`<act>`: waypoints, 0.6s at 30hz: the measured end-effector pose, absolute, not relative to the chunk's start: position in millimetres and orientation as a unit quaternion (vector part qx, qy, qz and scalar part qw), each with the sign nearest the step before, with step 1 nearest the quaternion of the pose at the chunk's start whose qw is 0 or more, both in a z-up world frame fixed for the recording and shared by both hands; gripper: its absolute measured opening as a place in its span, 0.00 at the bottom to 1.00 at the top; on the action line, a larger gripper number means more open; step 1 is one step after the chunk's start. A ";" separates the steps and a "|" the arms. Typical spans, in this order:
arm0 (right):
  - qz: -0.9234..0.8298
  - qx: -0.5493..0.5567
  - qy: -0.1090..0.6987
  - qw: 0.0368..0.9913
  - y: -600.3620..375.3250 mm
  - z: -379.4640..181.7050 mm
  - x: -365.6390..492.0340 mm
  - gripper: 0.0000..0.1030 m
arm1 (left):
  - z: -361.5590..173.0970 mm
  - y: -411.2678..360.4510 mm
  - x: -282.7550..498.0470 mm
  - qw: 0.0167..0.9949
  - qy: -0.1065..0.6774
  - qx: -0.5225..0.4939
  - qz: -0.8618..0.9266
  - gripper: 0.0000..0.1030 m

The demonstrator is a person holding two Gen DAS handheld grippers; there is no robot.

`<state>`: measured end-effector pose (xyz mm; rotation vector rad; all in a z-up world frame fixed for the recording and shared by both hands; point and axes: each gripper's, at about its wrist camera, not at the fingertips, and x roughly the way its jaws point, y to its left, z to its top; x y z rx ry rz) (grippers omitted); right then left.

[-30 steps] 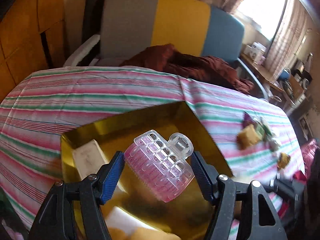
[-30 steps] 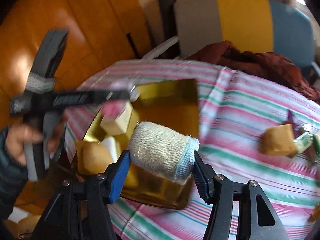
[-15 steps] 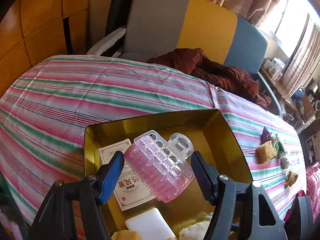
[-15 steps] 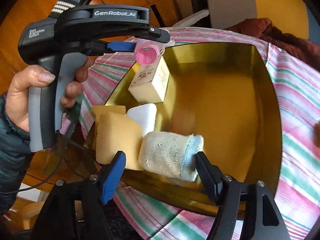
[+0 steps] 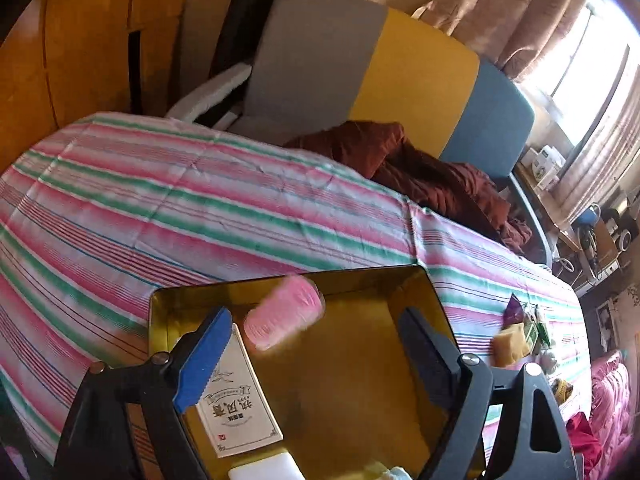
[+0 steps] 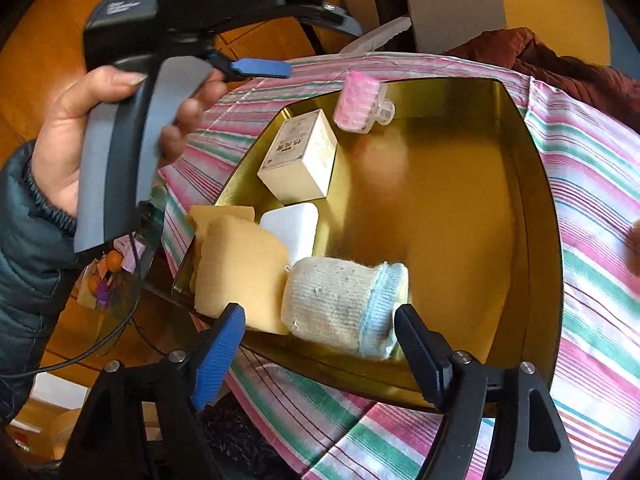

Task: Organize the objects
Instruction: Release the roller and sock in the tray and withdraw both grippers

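Releasing both items into the gold tray (image 6: 536,184) on the striped tabletop (image 5: 200,208).
Left gripper (image 5: 316,344) is opening wide, pink roller (image 5: 284,312) dropping clear; right gripper (image 6: 320,340) is opening around the rolled sock (image 6: 340,304), which rests beside the earlier-packed sponges (image 6: 240,272), keeping items grouped.

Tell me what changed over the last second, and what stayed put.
Both grippers let go. The left gripper is opening, and the pink hair roller has dropped from it toward the gold tin. The right gripper, also opening, lowered the rolled sock into the tin and released it. The white box, white soap and yellow cloth stayed.
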<state>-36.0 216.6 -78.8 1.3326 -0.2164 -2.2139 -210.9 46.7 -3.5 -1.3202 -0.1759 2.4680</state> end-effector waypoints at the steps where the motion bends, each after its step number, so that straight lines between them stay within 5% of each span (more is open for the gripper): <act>1: -0.822 0.494 -0.083 0.271 217.4 -79.0 -35.7 0.76 | 1.3 46.5 -205.7 0.165 -0.054 -0.457 0.872 0.84; 18: -0.845 0.468 -0.103 0.236 236.2 -62.6 -27.4 0.90 | 31.8 24.7 -110.1 0.172 -0.060 -0.396 0.900 0.84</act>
